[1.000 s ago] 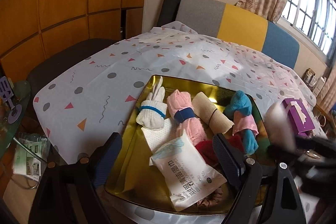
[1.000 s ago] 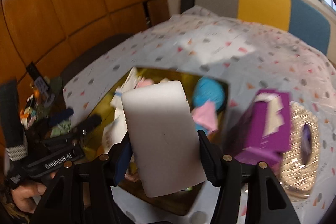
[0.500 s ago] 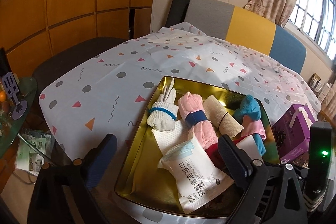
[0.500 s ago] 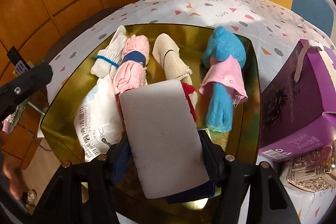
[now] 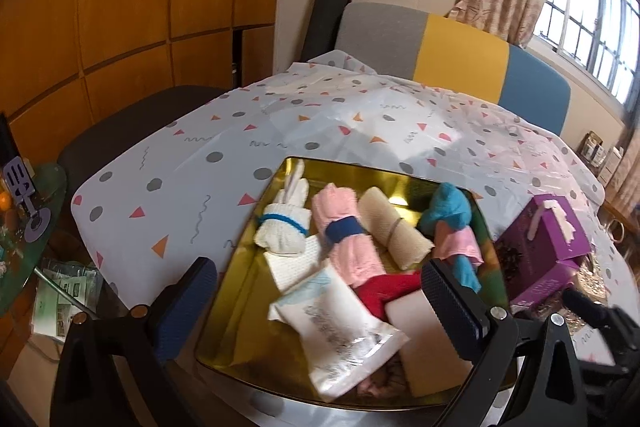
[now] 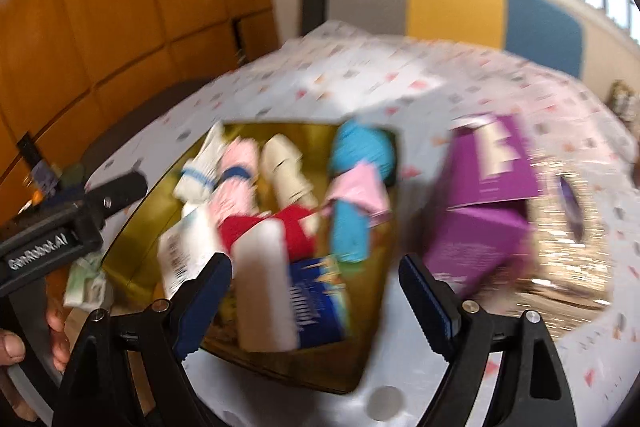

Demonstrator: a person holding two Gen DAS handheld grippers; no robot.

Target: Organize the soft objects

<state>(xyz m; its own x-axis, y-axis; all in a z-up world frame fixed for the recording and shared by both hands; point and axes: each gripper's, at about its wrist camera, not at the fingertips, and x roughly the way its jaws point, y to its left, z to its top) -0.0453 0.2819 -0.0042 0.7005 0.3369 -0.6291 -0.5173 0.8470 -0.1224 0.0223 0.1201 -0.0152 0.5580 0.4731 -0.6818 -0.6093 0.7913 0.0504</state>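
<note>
Right gripper (image 6: 316,293): jaws spread wide, holding nothing. It hangs over the near edge of the shiny gold rectangular metal tray (image 6: 132,227), and the white foam sponge block (image 6: 266,287) lies in the tray just ahead of its fingers, on a blue printed packet (image 6: 316,301). Left gripper (image 5: 320,303): also spread and empty, over the tray's near-left corner.

Task items are all in the tray, which sits on a table covered by a white cloth with grey dots and coloured triangles (image 5: 168,187).

Risks (judgement only):
- The sponge block rests on other items near the tray's front rim. A knock from either gripper could tip it out.
- The white plastic wipes pack (image 5: 340,331) is slick and sits half on the pile, so it could slide.
- The right wrist view is badly motion-blurred, so any fine positioning from it is unreliable.
- The purple cardboard box (image 5: 544,247) is close to the tray's right side and could be clipped by a sideways swing.

Count in the tray:
- 1 white glove roll with blue band (image 5: 286,227)
- 1 pink towel roll with navy band (image 5: 346,239)
- 1 beige bandage roll (image 5: 394,231)
- 1 turquoise-and-pink cloth bundle (image 5: 452,227)
- 1 red cloth (image 5: 384,291)
- 1 white folded sheet (image 5: 294,263)
- 1 wipes pack, 1 sponge block, 1 blue packet

More may be buried underneath; I can't tell.
</note>
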